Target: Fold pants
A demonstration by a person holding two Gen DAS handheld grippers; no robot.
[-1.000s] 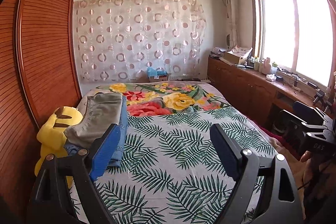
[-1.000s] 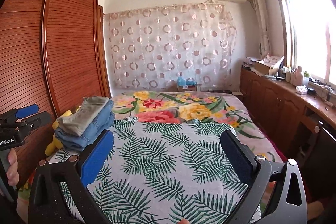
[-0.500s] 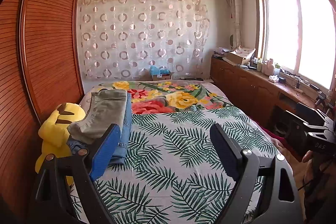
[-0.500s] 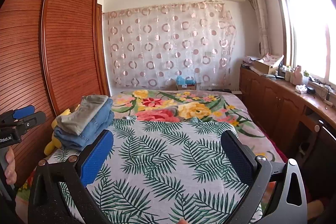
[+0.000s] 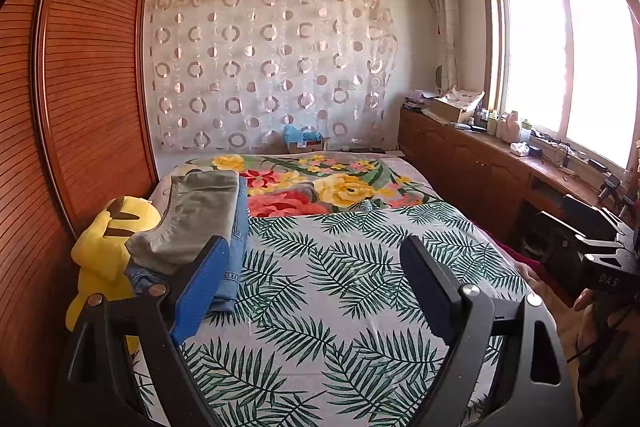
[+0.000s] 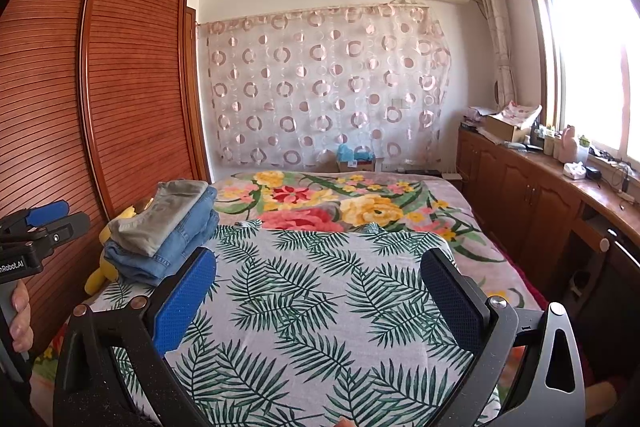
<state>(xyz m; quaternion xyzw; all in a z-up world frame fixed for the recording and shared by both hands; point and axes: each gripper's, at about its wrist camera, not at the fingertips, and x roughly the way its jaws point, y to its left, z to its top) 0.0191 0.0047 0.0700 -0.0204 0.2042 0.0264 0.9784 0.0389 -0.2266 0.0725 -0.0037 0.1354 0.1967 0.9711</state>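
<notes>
Two grippers were observed above the bed (image 5: 320, 327), both with jaws spread wide and holding nothing: the left gripper (image 5: 316, 263) and the right gripper (image 6: 320, 275). The folded pants (image 6: 160, 227), grey pair atop blue denim, lay stacked at the bed's left edge, beside a yellow plush toy (image 5: 108, 247) against the wooden wardrobe (image 6: 120, 87).

Bright daylight floods through the overexposed window (image 5: 560, 67); fisheye edges bend, corners dark.
</notes>
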